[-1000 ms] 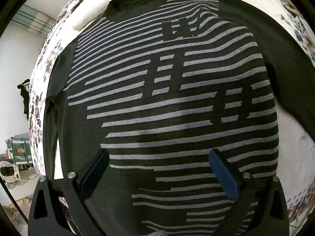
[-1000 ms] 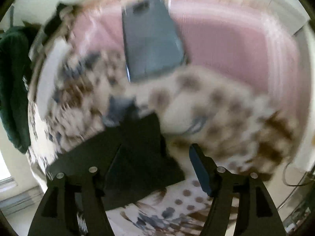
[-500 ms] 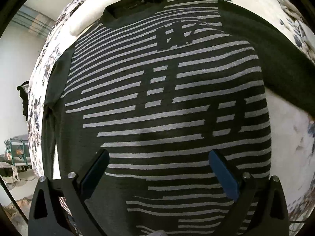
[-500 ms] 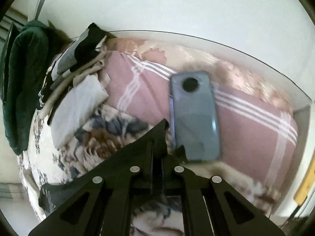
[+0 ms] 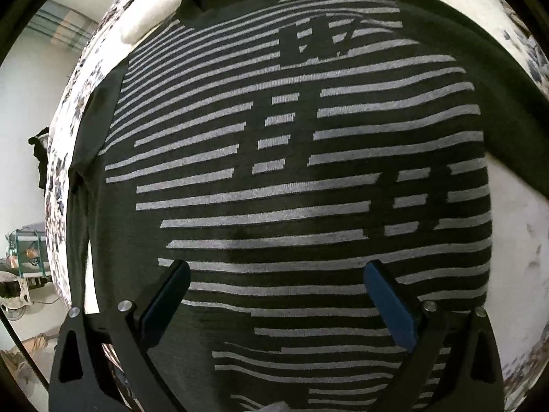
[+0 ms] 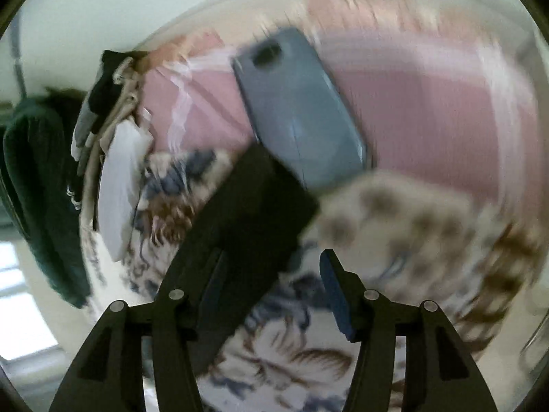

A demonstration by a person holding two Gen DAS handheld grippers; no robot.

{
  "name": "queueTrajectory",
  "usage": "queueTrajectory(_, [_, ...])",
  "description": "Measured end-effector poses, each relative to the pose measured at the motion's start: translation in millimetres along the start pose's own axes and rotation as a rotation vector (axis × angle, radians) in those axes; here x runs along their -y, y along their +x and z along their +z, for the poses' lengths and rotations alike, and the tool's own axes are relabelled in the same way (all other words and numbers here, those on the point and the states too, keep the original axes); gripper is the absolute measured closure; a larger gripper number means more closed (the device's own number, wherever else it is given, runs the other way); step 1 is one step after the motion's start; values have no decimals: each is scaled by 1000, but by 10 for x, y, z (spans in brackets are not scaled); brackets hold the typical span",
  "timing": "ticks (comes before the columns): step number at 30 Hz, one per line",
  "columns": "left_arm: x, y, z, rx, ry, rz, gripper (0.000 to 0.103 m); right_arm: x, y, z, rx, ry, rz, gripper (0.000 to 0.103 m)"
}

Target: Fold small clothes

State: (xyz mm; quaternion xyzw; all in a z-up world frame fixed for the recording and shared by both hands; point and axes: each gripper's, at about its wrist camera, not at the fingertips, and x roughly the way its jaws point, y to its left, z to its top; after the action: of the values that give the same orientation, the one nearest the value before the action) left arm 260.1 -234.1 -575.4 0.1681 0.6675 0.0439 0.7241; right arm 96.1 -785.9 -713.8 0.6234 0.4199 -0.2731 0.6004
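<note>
No readable text or brand anywhere; sweater (image 5: 274,185) has only blocky glyph-like gaps in the stripes. It lies flat on the floral bed (image 5: 514,240), hem cut off. Left gripper (image 5: 274,285) wide open over it, empty. Right gripper (image 6: 271,278) opening, dark sleeve (image 6: 247,219) between fingers, contact unclear, view blurred. Gray phone (image 6: 298,103) on pink cloth (image 6: 429,103).

Floral bedspread (image 5: 58,171), pale walls (image 6: 137,7), bright window (image 6: 20,309) at lower left.
</note>
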Motion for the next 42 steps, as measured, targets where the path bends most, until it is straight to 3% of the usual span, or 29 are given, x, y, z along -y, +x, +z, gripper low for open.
queueTrajectory(2, [23, 9, 7, -1, 7, 1, 0, 90, 192, -39, -10, 39, 27, 45])
queueTrajectory(4, [46, -1, 14, 2, 16, 5, 0, 89, 300, -75, 38, 57, 45, 47])
queueTrajectory(6, [60, -30, 22, 8, 24, 3, 0, 70, 287, -107, 105, 69, 63, 86])
queueTrajectory(7, [64, -39, 27, 9, 27, 3, 0, 38, 257, -121, 112, 58, 67, 98])
queueTrajectory(11, [73, -52, 34, 2, 28, -1, 0, -36, -28, -214, 129, 35, 53, 99])
queueTrajectory(15, [36, -12, 66, -7, 17, -2, 0, 13, -91, -281, 48, 15, 51, 96])
queueTrajectory(17, [21, 8, 85, -8, 12, -3, 0, 92, -14, -237, 18, 50, 52, 66])
queueTrajectory(19, [3, 26, 99, -8, 11, -4, 0, 184, 66, -207, 13, 97, 108, 49])
queueTrajectory(23, [-32, 68, 109, -14, 10, -3, 0, 242, 208, -181, 33, 149, 141, 49])
queueTrajectory(28, [-88, 134, 80, -24, 4, 5, 0, 260, 267, -101, 117, 173, 172, 47])
queueTrajectory(30, [-113, 147, 71, -30, -7, 4, 0, 190, 264, -95, 159, 165, 178, 48])
queueTrajectory(32, [-145, 134, 73, -30, -19, 1, 0, 59, 227, -128, 200, 126, 172, 93])
queueTrajectory(37, [-324, 89, 102, -4, -71, -18, 0, -397, -63, -234, 219, 24, 217, 93])
queueTrajectory(42, [-788, 97, 74, 7, -201, -33, 0, -1328, -438, -715, 175, -208, 287, 93])
